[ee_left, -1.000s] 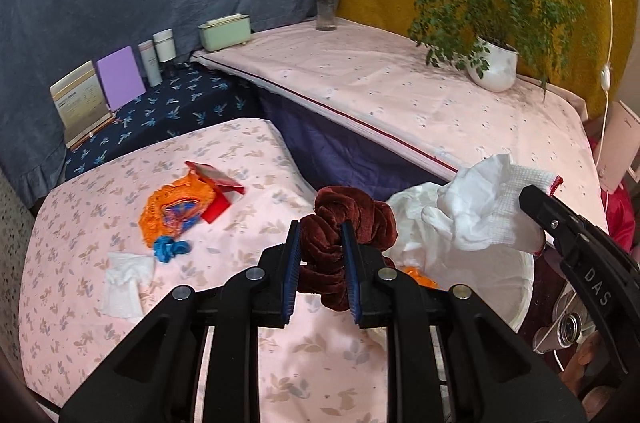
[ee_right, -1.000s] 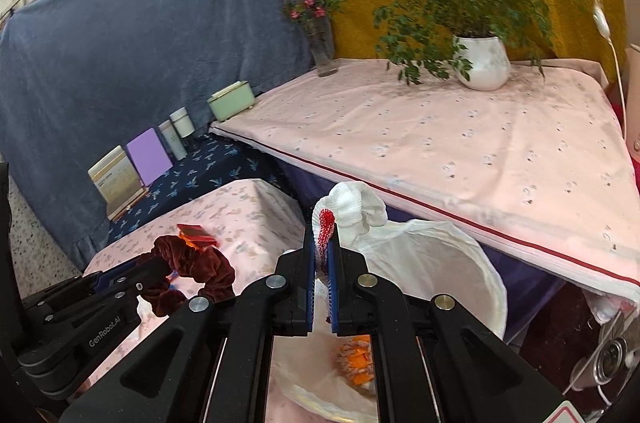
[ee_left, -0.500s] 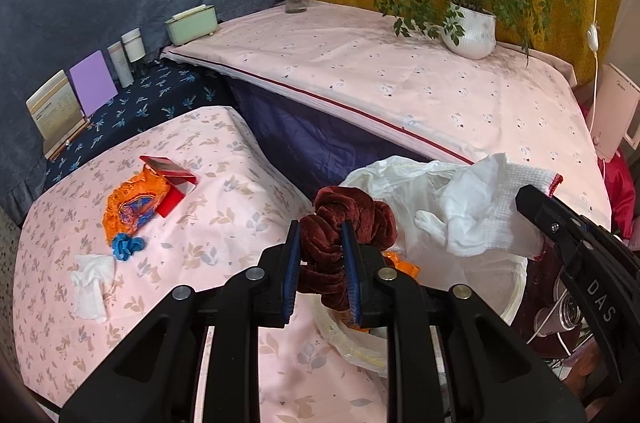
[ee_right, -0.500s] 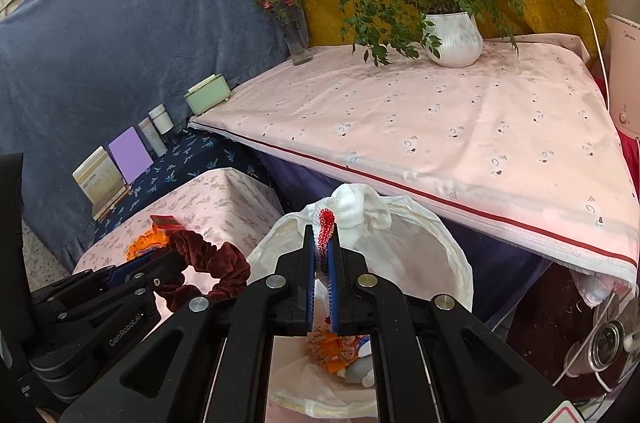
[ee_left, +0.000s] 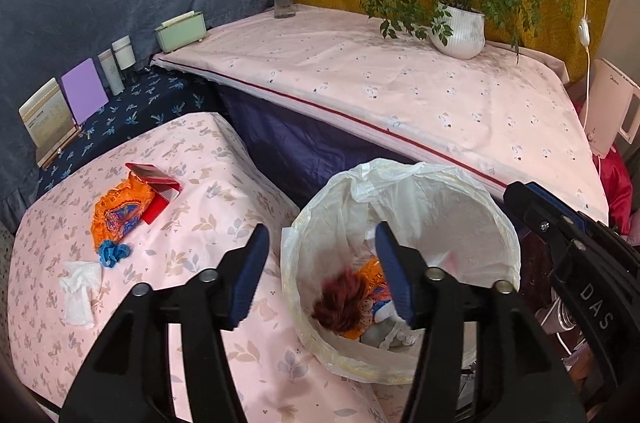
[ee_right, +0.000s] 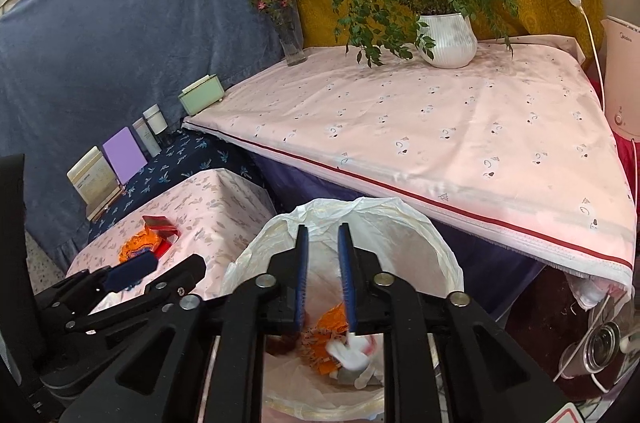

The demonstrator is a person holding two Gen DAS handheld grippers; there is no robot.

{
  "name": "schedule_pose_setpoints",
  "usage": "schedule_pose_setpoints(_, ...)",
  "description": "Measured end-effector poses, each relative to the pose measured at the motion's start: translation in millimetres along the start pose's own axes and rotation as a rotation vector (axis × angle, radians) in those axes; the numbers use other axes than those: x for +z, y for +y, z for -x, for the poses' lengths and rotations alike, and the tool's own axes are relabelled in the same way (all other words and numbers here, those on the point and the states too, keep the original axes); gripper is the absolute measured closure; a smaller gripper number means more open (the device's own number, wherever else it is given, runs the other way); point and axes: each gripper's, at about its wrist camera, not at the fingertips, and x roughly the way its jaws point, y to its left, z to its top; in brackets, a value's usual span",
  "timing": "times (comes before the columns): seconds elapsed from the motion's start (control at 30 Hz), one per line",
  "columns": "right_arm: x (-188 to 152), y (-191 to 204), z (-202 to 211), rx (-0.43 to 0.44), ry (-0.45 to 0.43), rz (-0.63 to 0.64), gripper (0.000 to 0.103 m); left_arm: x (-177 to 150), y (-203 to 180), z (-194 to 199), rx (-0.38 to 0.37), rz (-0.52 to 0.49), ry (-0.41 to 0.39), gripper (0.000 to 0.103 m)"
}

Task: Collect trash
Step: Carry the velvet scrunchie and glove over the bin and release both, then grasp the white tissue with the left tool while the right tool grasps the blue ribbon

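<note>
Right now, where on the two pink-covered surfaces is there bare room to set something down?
The raised bed is bare between the green box and the plant pot. The low floral table is crowded at its left by the orange wrapper, red box and tissue; its near-right part is free.

Both grippers' jaws just opened, scrunchie [ee_left: 345,297] and glove [ee_right: 347,353] (blurred, perhaps mid-fall) now in bin [ee_left: 508,239]

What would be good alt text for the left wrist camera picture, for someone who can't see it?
The left tongs hang open over a lined bin, with a dark red scrunchie blurred inside it above other trash. On the floral table to the left lie an orange wrapper, a red box, a blue scrap and a white tissue.
</note>
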Motion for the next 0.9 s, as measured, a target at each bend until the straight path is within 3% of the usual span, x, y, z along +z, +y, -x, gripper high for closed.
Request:
schedule_pose_setpoints(0.13, 1.4, 3.4, 2.0, 0.000, -0.006, 0.004, 0.076, 1.3, 3.8, 1.9, 0.010, 0.002, -0.007, 0.045)
schedule_pose_setpoints(0.77, 0.0, 54.0, 3.0, 0.032, 0.002, 0.081, 0.075, -6.9, 61.8, 13.9, 0.058, 0.104, -0.011, 0.045)
schedule_pose_setpoints(0.9, -3.1, 72.6, 0.5, 0.046, 0.006, 0.105, 0.066, -10.7, 84.1, 17.1, 0.076, 0.139, -0.012, 0.045)
